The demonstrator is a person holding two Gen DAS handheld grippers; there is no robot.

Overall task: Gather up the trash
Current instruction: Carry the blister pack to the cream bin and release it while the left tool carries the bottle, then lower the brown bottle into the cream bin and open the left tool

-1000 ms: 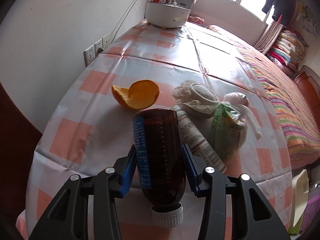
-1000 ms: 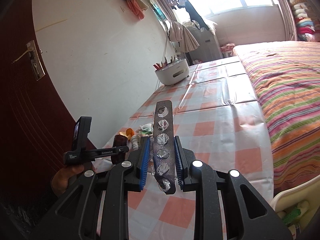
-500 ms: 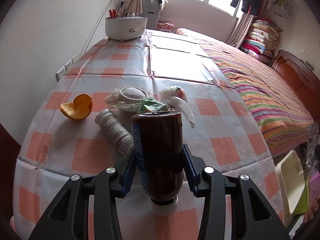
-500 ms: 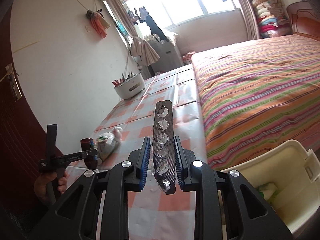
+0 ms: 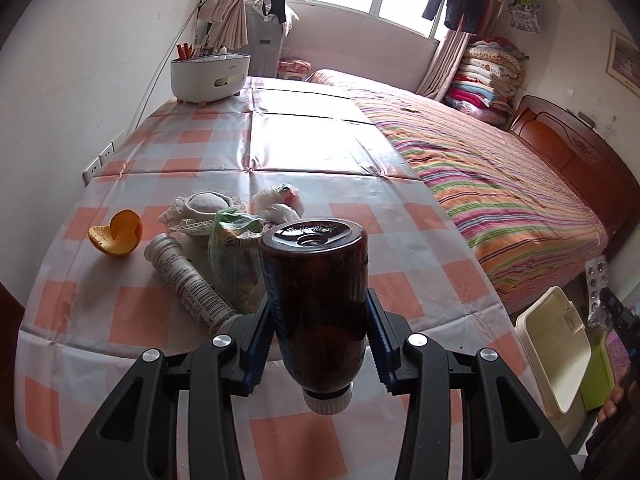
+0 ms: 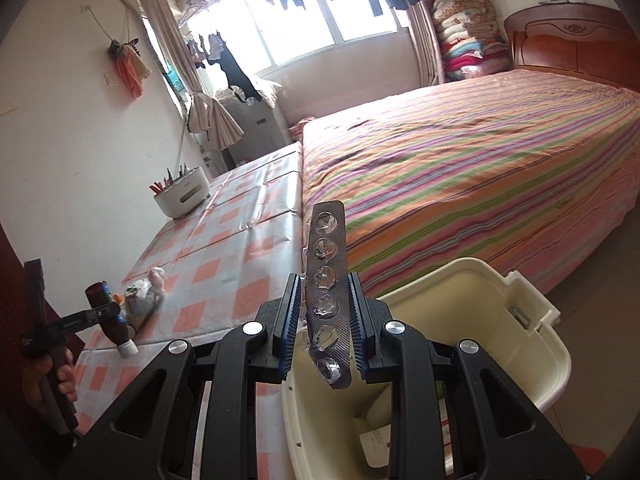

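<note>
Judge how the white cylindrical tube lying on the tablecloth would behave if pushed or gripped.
The white tube lies on its side on a glossy tablecloth, so it would probably roll or slide. It looks rigid and probably light. A bag alongside might stop it.

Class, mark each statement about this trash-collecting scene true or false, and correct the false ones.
1. The left claw grips a dark brown plastic bottle. True.
2. That bottle's white cap points away from the camera. False: the cap points toward the camera.
3. The right claw holds a silver blister pack. True.
4. The cream plastic bin stands on the checked tablecloth. False: it sits on the floor beside the table.
5. An orange peel lies on the tablecloth. True.
</note>
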